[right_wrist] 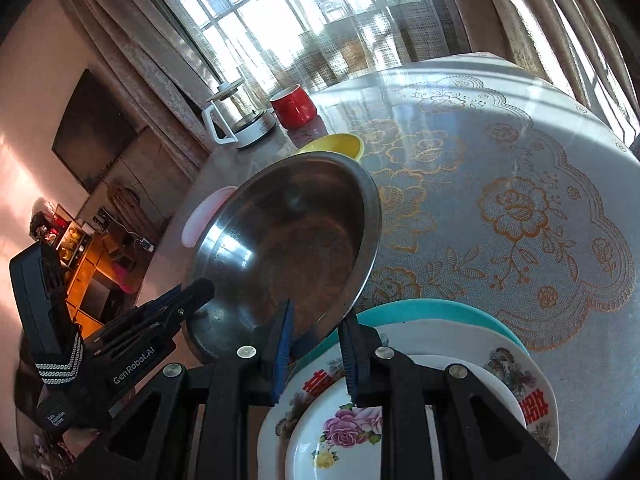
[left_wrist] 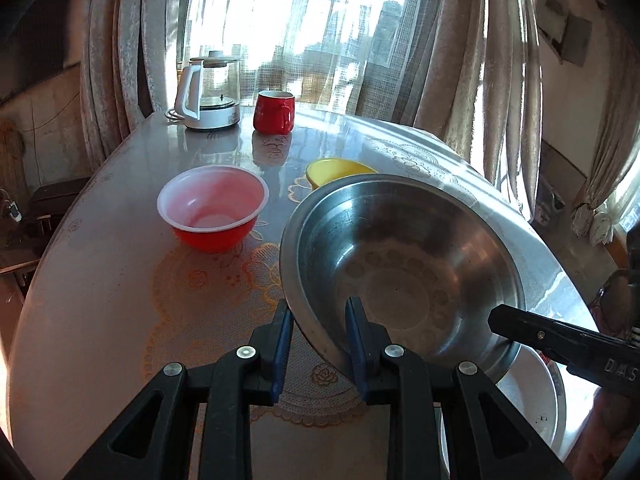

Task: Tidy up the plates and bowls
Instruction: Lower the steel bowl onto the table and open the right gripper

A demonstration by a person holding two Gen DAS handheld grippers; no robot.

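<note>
1. Left gripper (left_wrist: 318, 344) jaws straddle the steel bowl (left_wrist: 400, 264) near rim, apparently gripping it.
2. That bowl is tilted above the plate stack (right_wrist: 460, 344), away from the surface.
3. Right gripper (right_wrist: 316, 354) jaws straddle the opposite rim; clamping likely, unconfirmed.

The steel bowl (left_wrist: 400, 264) is brushed metal, dull with scuffed glints. The red bowl (left_wrist: 212, 212) looks like smooth plastic, white inside; the floral plates (right_wrist: 404, 412) are glossy ceramic. A shiny clear film covers the lace cloth (right_wrist: 500, 208) on the counter (left_wrist: 100, 280).
</note>
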